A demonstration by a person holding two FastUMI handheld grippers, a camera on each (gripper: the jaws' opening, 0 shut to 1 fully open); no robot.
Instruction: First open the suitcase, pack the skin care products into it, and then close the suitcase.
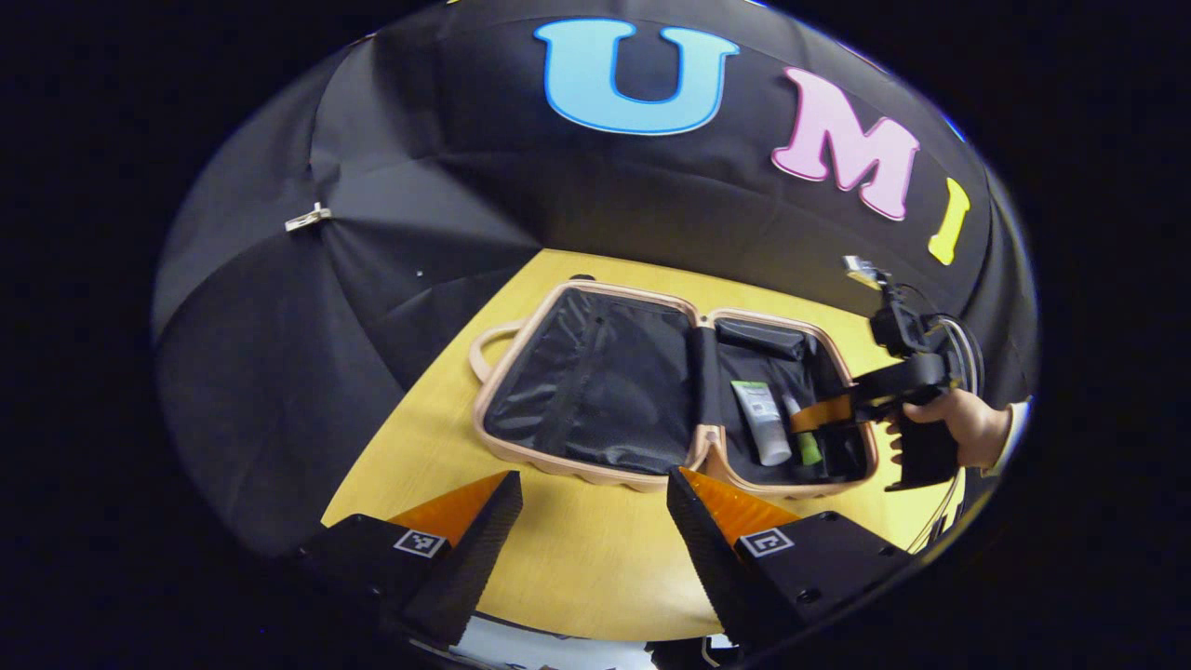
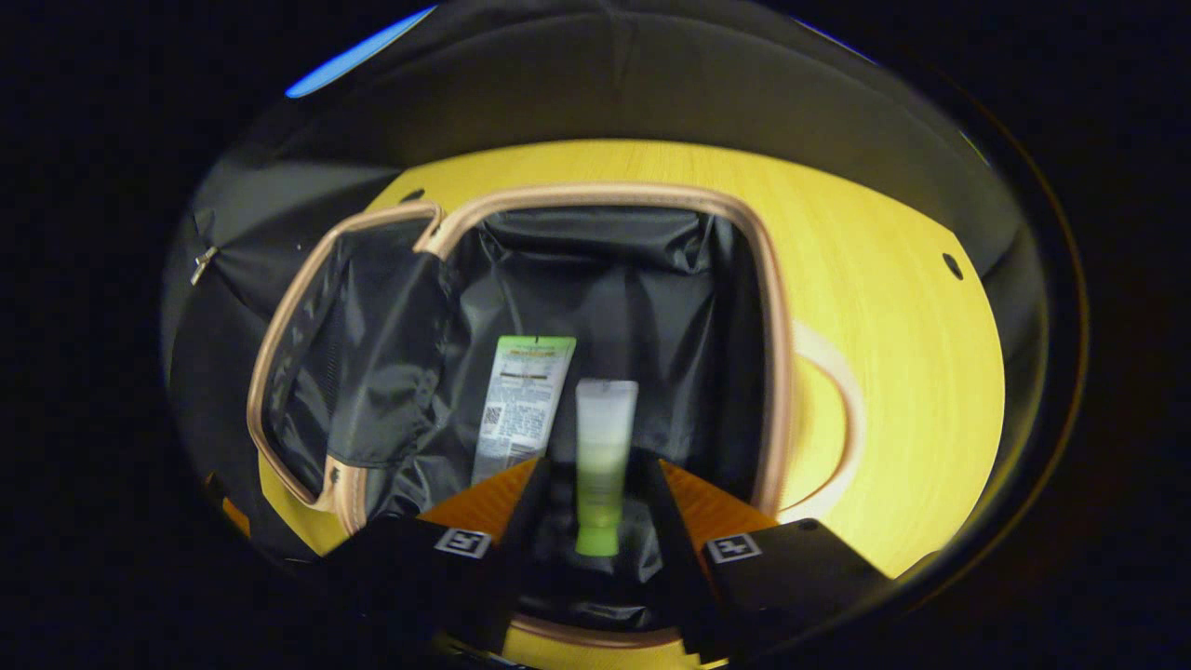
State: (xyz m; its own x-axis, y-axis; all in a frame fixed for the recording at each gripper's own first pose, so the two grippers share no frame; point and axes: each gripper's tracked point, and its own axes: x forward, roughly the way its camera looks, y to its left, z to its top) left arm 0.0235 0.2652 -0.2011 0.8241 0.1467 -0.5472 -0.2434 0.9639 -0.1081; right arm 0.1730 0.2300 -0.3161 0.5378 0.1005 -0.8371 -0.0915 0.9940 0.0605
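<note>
Suitcase (image 1: 595,391) lying open flat on the yellow wooden table (image 1: 577,558), both halves lined in black fabric, pale pinkish rim all round. Carry handle (image 1: 486,352) sticking out from the far half's edge in the left gripper view.

Two skin care tubes in the right-hand half as seen from the left gripper view: white tube (image 1: 763,423) lying lengthwise, green-capped tube (image 1: 802,437) just beside it on the side nearer the right gripper. In the right gripper view same pair side by side on the lining: white tube (image 2: 523,405) label up, green-capped tube (image 2: 603,461) cap toward the camera, somewhat blurred.

Left gripper (image 1: 595,521) hanging over bare table in front of the suitcase, fingers spread wide, nothing between them, clear of the rim.

Right gripper (image 2: 595,521) over the packed half, fingers apart on either side of the green-capped tube's cap end; gap visible on both sides, no clear press on the tube. Seen from the left gripper view, right gripper (image 1: 828,414) reaching in over the suitcase rim, held by a hand (image 1: 958,423) with a light cuff at the wrist.
</note>
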